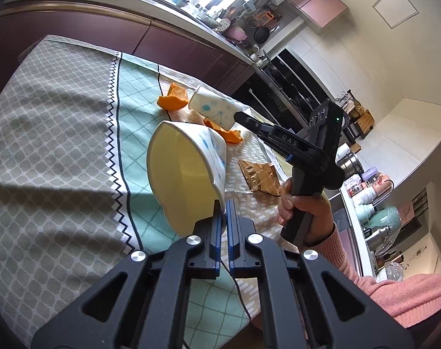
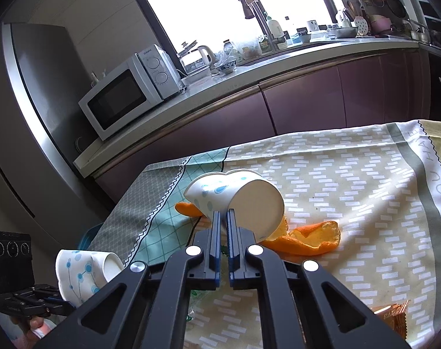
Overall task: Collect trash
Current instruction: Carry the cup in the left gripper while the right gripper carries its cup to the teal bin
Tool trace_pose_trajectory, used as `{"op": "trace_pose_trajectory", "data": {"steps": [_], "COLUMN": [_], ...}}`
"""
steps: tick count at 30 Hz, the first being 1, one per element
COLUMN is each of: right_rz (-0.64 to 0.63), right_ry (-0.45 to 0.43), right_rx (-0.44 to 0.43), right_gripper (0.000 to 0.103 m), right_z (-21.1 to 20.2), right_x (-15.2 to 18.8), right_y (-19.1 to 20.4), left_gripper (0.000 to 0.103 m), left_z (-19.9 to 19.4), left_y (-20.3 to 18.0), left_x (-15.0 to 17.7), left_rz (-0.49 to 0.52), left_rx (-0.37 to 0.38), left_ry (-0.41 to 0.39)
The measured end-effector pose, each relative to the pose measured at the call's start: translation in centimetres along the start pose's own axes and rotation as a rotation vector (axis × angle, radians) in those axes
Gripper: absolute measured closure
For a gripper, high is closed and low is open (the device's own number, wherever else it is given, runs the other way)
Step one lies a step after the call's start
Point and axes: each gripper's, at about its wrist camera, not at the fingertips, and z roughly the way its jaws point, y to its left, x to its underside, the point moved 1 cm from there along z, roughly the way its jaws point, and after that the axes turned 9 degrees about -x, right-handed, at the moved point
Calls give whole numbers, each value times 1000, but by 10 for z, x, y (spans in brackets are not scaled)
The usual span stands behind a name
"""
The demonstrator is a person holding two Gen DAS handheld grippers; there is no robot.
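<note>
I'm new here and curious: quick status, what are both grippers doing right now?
Left gripper shut on paper cup, lifted. Right gripper shut on second paper cup at the table. Orange peels and gold wrapper on the tablecloth.

White, blue, orange and gold on a patterned cloth

The paper cup point(image 1: 185, 171) is white with pale blue dots outside and cream inside, as is the second cup point(image 2: 235, 197). The peels point(image 2: 307, 240) are bright orange, the wrapper point(image 1: 259, 176) shiny gold. The tablecloth point(image 1: 60, 145) shows grey lattice, a black zigzag, mint diamonds and beige with white dashes. Both grippers are black with blue pads point(image 1: 219, 226).
</note>
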Motion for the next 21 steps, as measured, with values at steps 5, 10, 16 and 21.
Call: {"op": "trace_pose_trajectory", "data": {"steps": [5, 10, 16, 21], "right_rz": [-5, 1, -29, -71], "right_ry": [-25, -52, -65, -48], "right_rx": [-20, -56, -110, -176], "right_gripper": [101, 101, 102, 102], "right_z": [-17, -35, -48, -44], "right_x": [0, 2, 4, 6], "right_y": [7, 15, 40, 70], "left_gripper": [99, 99, 99, 99], "left_z": [-21, -43, -74, -104], "left_y": [12, 21, 31, 44], "left_x": [-2, -3, -1, 3], "left_rz": [-6, -17, -16, -26], "left_rx": [-20, -44, -90, -127], "left_ry": [-31, -64, -108, -149]}}
